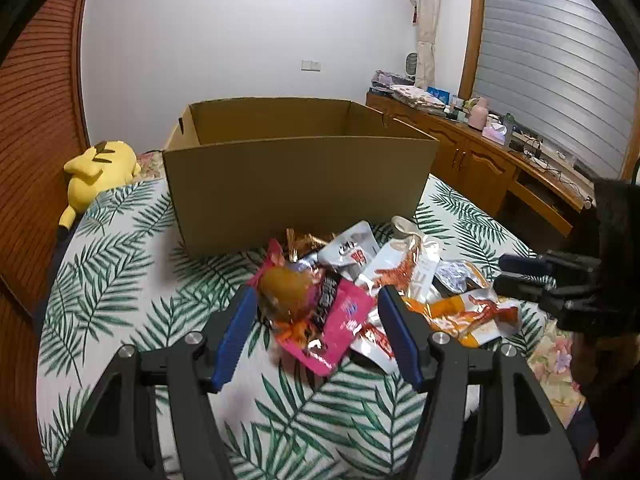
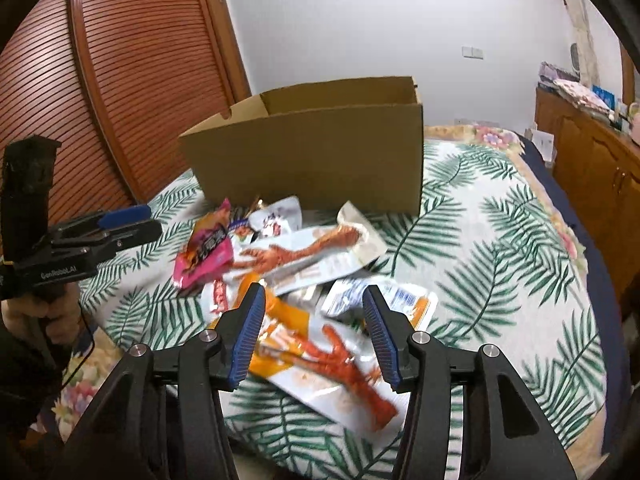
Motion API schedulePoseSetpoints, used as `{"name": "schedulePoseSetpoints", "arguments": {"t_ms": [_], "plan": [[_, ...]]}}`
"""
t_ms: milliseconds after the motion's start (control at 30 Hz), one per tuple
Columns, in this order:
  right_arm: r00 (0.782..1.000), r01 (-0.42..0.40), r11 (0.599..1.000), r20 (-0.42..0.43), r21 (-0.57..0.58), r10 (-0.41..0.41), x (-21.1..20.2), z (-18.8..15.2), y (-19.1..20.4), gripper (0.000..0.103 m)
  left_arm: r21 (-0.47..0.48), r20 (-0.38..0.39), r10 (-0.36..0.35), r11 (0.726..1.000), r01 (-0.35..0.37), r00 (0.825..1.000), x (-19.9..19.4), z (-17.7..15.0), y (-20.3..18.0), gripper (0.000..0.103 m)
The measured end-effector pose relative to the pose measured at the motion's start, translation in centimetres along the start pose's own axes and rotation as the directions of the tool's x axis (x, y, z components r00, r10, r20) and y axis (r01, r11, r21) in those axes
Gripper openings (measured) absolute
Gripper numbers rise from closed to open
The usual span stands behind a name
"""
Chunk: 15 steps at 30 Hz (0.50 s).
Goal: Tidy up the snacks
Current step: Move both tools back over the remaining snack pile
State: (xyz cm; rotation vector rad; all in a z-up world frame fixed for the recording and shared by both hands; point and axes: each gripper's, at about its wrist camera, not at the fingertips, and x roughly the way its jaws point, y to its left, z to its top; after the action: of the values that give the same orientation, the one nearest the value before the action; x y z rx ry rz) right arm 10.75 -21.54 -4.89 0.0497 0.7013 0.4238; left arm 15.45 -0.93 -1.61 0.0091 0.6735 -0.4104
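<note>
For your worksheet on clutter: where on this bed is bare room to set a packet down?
Free: the leaf sheet between plush and box, and right of the box. Crowded: the snack pile before the box.

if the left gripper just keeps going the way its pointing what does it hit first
Most likely the pink snack packet, which lies between the open fingers of the left gripper, ahead of the cardboard box. Depth is hard to judge through the fisheye lens.
</note>
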Motion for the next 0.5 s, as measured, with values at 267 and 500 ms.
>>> {"name": "schedulePoseSetpoints", "arguments": {"t_ms": [267,500], "plan": [[0.999,-0.006,1.000,-0.031,-0.007,0.006,1.3,-2.2,0.9,0.055,0.001,-0.019,0.022,1.000,-0.022,1.000,-1.0,-2.0,-0.3,0.064],[0.999,-0.034,0.999,-0.023,0.006,0.034,1.5,-2.6,0.6,0.064,-0.017,-0.032,0.023,1.000,-0.024,0.999,-1.1,-3.1,-0.2,0.064]]}}
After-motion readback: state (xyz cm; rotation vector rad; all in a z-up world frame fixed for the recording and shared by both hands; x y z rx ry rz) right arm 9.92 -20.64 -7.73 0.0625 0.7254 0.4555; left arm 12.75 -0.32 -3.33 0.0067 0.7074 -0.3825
